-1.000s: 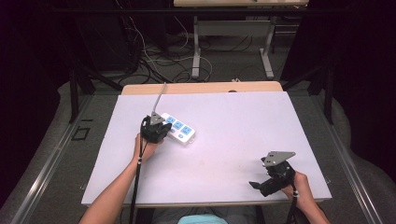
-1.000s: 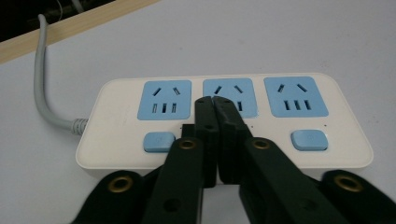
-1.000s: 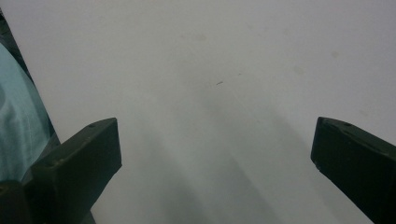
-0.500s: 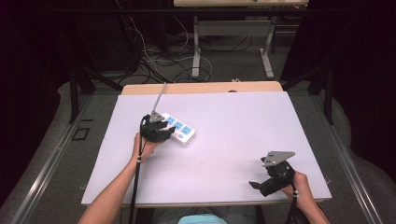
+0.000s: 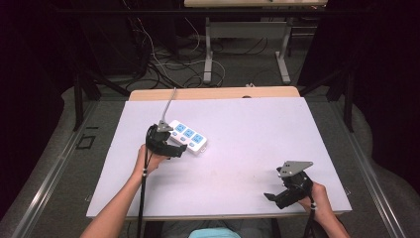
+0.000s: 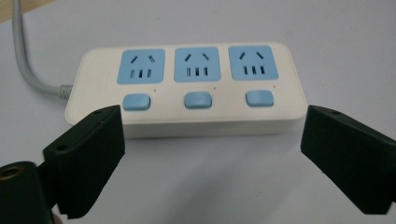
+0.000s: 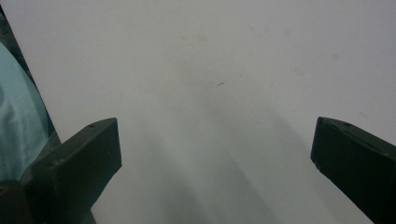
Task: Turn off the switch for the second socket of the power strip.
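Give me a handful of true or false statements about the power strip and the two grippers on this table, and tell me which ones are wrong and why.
1. The power strip has three blue socket panels. True.
2. A plug sits in the middle socket. False: all three sockets are empty.
3. The left gripper is open, with its jaws in front of the strip. True.
4. The right gripper is clamped on the strip's grey cord. False: it is open over bare table near the front right corner.
5. Each socket has a blue button below it. True.
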Demonstrator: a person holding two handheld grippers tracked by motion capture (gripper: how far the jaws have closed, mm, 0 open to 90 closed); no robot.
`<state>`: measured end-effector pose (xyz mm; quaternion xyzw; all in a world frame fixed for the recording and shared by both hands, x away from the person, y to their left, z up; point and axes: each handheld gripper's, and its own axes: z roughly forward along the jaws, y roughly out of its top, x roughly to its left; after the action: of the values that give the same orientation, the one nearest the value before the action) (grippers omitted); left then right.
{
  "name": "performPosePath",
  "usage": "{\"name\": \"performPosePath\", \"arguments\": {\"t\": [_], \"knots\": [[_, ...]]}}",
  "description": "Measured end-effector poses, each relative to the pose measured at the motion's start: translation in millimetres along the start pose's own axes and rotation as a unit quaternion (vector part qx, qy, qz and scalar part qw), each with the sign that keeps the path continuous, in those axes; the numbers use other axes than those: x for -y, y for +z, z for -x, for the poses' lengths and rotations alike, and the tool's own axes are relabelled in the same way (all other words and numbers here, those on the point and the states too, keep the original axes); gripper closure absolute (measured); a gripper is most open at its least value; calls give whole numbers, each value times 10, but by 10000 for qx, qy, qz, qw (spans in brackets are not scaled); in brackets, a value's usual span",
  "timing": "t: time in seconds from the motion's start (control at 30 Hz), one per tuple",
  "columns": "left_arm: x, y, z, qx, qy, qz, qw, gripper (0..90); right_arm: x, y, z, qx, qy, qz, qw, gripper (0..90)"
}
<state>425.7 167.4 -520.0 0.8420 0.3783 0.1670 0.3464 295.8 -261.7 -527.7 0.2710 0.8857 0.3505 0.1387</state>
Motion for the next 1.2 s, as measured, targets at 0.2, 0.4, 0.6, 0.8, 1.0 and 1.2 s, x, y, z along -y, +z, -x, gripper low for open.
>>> {"name": "performPosePath", "arguments": {"t": [0.2, 0.4, 0.6, 0.8, 1.0, 1.2], "knots": [[51, -114, 63, -160, 119, -125, 9997, 2, 0, -3, 1, 26, -15, 6, 10000, 12], [137, -265, 178, -216, 170, -153, 9995, 1, -1, -1, 9, 7, -84, -1, 10000, 12], [228, -405, 313, -282, 276, -70, 9992, 1, -1, -3, 1, -23, -37, -30, 10000, 12], [311, -510, 411, -262, 373, -100, 9989, 1, -2, -1, -3, -12, -3, -21, 10000, 12], [419, -594, 486, -198, 414, -168, 9988, 1, -2, 0, -4, -13, -7, -23, 10000, 12], [526, -670, 528, -168, 443, -157, 9988, 1, -2, 0, -3, -13, -6, -27, 10000, 12]]}}
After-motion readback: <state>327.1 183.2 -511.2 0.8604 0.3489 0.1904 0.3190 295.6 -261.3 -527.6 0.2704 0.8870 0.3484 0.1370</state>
